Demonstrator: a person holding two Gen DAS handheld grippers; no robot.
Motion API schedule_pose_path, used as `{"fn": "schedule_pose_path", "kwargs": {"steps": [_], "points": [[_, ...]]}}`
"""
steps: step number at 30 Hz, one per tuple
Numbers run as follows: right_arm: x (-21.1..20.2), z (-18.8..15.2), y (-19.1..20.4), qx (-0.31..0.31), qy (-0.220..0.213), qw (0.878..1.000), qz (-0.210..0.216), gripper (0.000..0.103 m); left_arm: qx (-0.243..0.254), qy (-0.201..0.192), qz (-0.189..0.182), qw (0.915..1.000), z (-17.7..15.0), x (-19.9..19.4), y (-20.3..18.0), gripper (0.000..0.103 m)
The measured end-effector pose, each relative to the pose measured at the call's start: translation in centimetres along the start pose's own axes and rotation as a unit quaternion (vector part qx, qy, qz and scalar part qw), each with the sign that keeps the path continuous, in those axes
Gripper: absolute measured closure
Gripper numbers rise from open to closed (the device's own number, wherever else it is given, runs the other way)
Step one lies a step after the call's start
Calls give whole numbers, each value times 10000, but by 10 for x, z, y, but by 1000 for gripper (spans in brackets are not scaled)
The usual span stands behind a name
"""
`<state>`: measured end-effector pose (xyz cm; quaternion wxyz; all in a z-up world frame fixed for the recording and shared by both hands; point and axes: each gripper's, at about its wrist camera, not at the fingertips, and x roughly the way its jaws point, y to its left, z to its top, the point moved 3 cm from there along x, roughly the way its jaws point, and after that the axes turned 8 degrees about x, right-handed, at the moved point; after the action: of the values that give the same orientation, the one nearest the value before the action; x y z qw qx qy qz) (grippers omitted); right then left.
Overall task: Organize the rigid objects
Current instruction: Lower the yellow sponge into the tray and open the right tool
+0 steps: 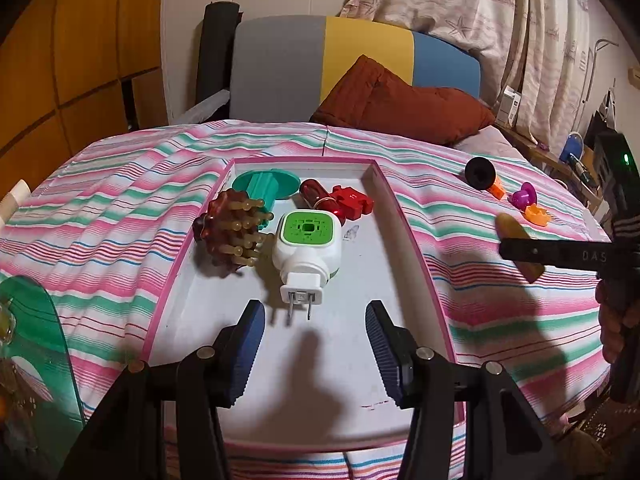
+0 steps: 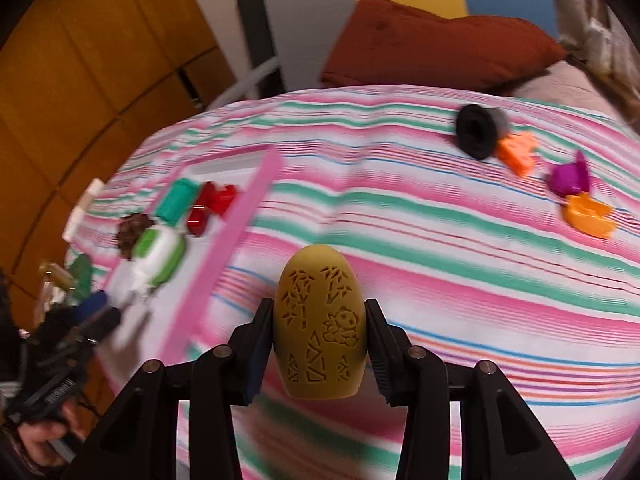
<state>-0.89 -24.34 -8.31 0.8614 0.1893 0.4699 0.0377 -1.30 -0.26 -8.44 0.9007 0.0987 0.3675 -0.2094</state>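
A pink-rimmed white tray (image 1: 404, 216) lies on the striped bedspread and holds a white-and-green plug-in device (image 1: 307, 249), a brown knobbly brush (image 1: 229, 231), a teal piece (image 1: 267, 189), a dark red cylinder (image 1: 318, 196) and a red block (image 1: 354, 200). My left gripper (image 1: 315, 336) is open and empty above the tray's near end, just short of the plug. My right gripper (image 2: 317, 344) is shut on a mustard-yellow egg-shaped object (image 2: 320, 324) and holds it above the bedspread, right of the tray (image 2: 224, 240). The egg also shows in the left wrist view (image 1: 516, 236).
On the bedspread to the right lie a black funnel-shaped piece (image 2: 478, 130), an orange piece (image 2: 518, 152), a purple piece (image 2: 568, 176) and another orange piece (image 2: 588, 216). A red-brown pillow (image 1: 400, 100) and headboard stand behind. A green transparent object (image 1: 36, 344) is at the left edge.
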Motion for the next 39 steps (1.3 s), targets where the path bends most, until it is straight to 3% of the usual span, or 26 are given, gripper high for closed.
{"fn": "schedule_pose_path", "kwargs": {"steps": [7,15,22,29,39], "points": [[11,6,59,-247,-18,9988,430,59,128,-98,61,9999,-2,-7,-1,50],[35,12,104,-461,93,9975,524,59,12,-73,38,10000,-7,-10,7,50],[65,17,116,-451,130,9987,186,59,-191,-68,14,9998,-13,-15,20,50],[78,28,117,-721,-220,9964,-391,58,-252,-99,43,9996,-14,-17,26,50],[48,28,109,-805,-539,9947,-333,58,-211,-100,12,9997,-13,-17,21,50]]}}
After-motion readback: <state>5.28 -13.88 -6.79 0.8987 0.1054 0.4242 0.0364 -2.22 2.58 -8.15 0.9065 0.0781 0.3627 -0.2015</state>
